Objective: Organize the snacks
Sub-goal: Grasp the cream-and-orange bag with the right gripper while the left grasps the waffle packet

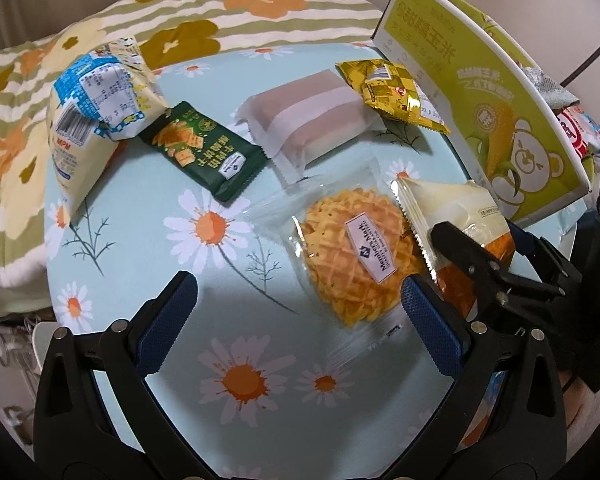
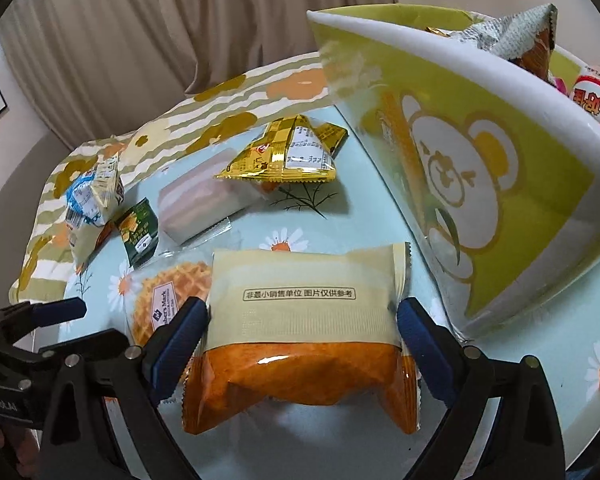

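A cream-and-orange snack packet (image 2: 300,312) lies on the daisy tablecloth (image 2: 340,216), and my right gripper (image 2: 302,312) has a blue pad touching each of its sides. The left wrist view shows that same gripper (image 1: 478,232) straddling the packet (image 1: 460,208). My left gripper (image 1: 298,284) stands open just above the cloth with nothing between its pads. A clear-wrapped waffle biscuit (image 1: 352,264) lies by its right finger. Further back lie a dark green cracker packet (image 1: 204,152), a frosted pink-and-white cake packet (image 1: 312,112), a gold packet (image 1: 396,96) and a blue-and-cream bag (image 1: 92,120).
A green-and-yellow carton with a bear and corn print (image 1: 480,92) stands at the right edge of the table, with several snack bags (image 2: 596,104) inside. A flowered, striped blanket (image 1: 40,80) lies behind and to the left. Curtains hang at the back.
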Tool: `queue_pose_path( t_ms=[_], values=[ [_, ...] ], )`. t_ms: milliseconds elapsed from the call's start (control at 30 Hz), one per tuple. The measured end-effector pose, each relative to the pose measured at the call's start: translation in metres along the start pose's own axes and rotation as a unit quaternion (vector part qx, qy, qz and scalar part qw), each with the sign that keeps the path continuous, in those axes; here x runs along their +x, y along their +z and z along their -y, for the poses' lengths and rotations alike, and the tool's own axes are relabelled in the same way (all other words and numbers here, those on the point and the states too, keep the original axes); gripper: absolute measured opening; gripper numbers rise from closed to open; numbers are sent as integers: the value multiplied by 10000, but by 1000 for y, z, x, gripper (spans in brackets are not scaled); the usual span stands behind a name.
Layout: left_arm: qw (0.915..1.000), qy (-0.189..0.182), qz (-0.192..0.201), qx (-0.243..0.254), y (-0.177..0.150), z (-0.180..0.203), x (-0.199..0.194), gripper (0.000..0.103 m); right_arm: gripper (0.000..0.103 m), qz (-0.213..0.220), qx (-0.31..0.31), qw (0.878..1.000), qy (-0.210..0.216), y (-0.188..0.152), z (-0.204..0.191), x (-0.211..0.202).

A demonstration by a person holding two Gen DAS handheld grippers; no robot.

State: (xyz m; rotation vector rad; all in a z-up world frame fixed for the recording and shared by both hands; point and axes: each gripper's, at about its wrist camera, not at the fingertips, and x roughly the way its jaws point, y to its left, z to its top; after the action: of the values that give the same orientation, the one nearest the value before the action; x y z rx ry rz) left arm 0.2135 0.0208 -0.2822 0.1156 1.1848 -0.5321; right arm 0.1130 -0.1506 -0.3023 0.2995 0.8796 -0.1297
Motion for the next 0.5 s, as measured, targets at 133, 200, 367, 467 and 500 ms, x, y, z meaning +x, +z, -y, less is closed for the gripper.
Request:
queue_pose_path(
  t_ms=[133, 200, 367, 467, 500],
  values=[
    [10000, 19, 4, -31, 3, 6, 2, 101, 80, 39, -56, 10000, 26, -2, 0, -3],
    [10000, 23, -3, -70, 6, 9, 5, 101, 78, 39, -16, 10000, 42, -5, 5, -7],
    [9998, -22, -32, -203, 11, 17, 11, 101, 75, 83, 143, 9998, 70, -13, 15, -20],
    [9997, -24, -45, -240, 13, 22, 15, 101, 75, 72, 237, 9996, 97, -19, 19, -28],
    [9996, -32, -74, -266, 15, 25, 18, 101, 75, 53, 241, 9996, 99, -20, 19, -29]
  ],
)
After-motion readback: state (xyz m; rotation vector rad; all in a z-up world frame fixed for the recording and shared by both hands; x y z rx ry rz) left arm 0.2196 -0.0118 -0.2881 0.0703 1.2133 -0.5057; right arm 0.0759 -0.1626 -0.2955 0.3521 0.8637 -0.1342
